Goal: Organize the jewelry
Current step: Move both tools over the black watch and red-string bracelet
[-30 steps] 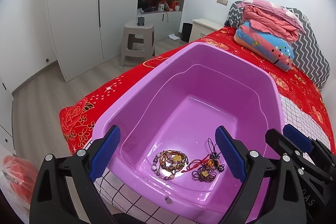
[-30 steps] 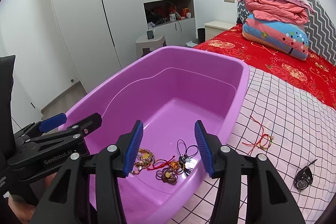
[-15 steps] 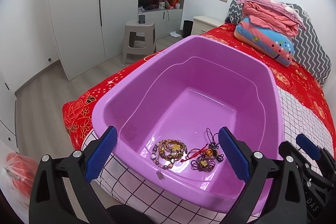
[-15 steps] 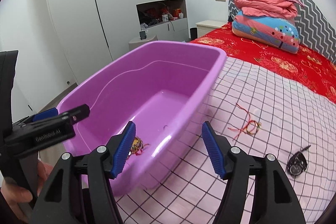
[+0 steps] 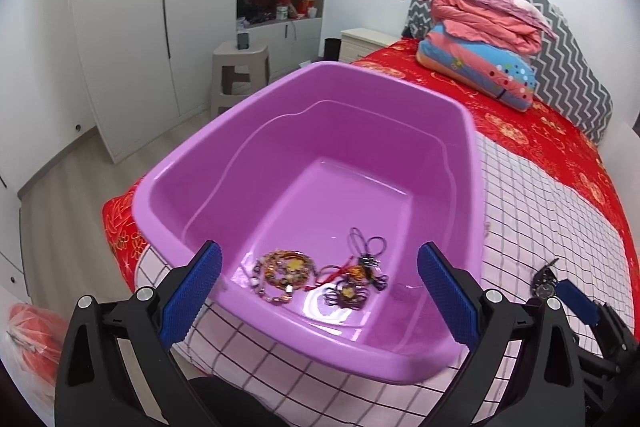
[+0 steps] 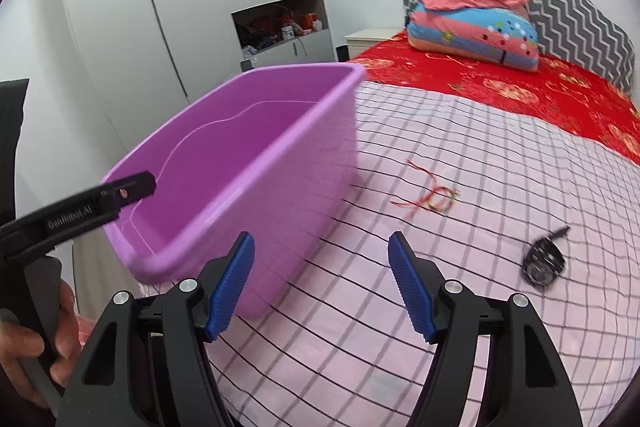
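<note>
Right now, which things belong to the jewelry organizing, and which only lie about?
Belong:
purple plastic tub
beaded bracelet
dark knotted cord charms
red string bracelet
black wristwatch

Lying about:
folded pink and blue quilts
beige plastic stool

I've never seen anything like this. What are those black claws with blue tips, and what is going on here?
No robot here: a person holds a two-finger gripper in each hand, each carrying a fisheye camera looking along its fingers. One picture comes from the left gripper, the other from the right gripper. Both are open and hold nothing. On the bed's checked sheet stands a purple tub with beaded bracelets and knotted charms inside. A red string bracelet and a black watch lie outside it on the sheet.
</note>
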The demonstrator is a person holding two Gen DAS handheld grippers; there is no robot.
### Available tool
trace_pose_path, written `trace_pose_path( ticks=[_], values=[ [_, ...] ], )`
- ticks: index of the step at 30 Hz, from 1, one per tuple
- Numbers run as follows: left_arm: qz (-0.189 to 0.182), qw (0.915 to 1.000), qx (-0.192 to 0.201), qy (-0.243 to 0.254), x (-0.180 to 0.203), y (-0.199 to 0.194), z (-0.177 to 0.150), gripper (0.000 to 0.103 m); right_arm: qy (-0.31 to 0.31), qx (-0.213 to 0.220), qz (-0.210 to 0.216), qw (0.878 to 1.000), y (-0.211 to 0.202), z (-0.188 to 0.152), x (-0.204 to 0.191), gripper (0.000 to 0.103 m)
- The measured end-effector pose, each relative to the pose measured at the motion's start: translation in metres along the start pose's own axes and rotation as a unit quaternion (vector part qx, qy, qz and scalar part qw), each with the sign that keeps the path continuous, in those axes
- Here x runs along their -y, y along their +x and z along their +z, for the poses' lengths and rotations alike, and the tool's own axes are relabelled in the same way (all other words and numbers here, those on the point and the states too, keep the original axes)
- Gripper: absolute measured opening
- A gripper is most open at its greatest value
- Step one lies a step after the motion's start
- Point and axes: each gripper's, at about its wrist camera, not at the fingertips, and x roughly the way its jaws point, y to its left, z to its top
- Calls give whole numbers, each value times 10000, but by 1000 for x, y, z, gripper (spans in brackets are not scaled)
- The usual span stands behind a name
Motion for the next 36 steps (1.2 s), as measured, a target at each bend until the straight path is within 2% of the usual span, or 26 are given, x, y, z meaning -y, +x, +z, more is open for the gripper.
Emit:
trace_pose_path(
  ticks=[9,18,25,36],
  values=[
    [-448,9977,146,485,54,-29,-11,97,302,181,-472,9983,-41,-38,56,69],
    [-1067,9894,1,987,117,-30,-34,97,864,31,-1032,9909,-59,-81,126,69],
    [-1258,9828,-179,1342,165,-2,-46,97,1218,-89,-1342,9834,-46,-99,171,69],
    [-1141,9824,-507,1390,205,98,-56,97,1796,-141,-1598,9706,24,-100,228,69]
  ],
)
